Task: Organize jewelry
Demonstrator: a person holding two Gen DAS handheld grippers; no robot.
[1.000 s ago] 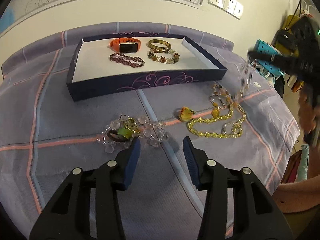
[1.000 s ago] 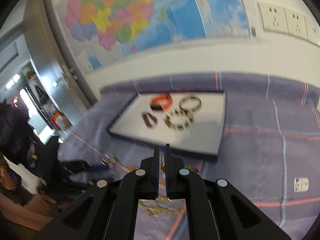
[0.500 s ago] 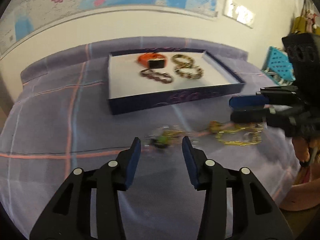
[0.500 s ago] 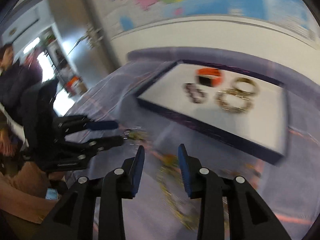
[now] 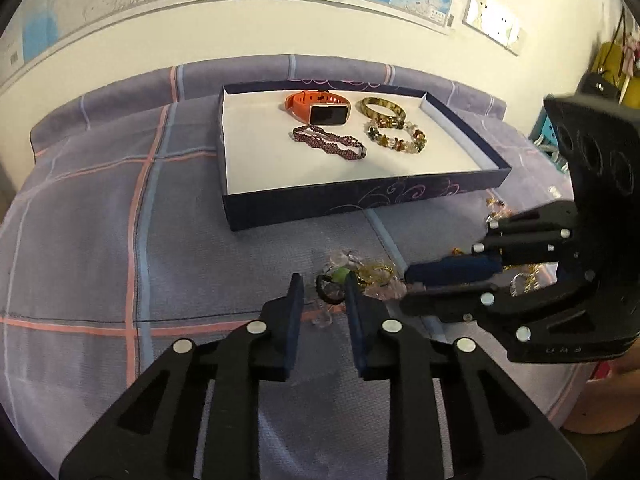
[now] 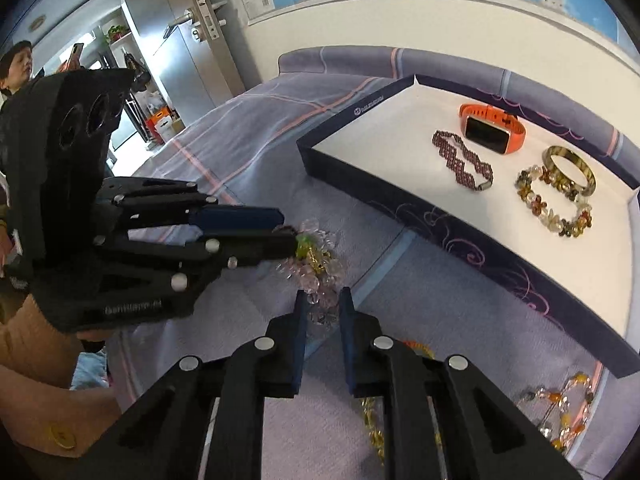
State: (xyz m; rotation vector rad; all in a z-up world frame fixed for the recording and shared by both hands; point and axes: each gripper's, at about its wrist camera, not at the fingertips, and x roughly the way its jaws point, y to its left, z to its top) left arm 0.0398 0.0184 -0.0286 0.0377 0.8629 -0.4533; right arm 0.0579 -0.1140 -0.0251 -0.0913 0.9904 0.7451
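Note:
A tangle of clear crystal beads (image 6: 320, 256) with a green bead, gold bits and a dark ring (image 5: 330, 294) lies on the purple cloth in front of the navy tray (image 5: 360, 200). My left gripper (image 5: 323, 282) straddles the dark ring. Its jaws are closing, and a gap still shows beside the ring. From the other side, my right gripper (image 6: 323, 300) has crystal beads between its closing jaws, not clamped. The tray holds an orange watch band (image 5: 320, 106), a gold bangle (image 5: 382, 107), a mixed-stone bracelet (image 5: 396, 136) and a dark red bracelet (image 5: 328, 142).
A yellow bead necklace (image 6: 372, 432) and an amber-and-clear bracelet (image 6: 568, 400) lie on the cloth near the tray's right corner. Beside the door (image 6: 192, 40) at the far left stands a person (image 6: 16, 68). The table drops away at the left and right.
My right gripper swung down and across to the crystal tangle, opened and then narrowed. My left gripper's jaws narrowed around the dark ring.

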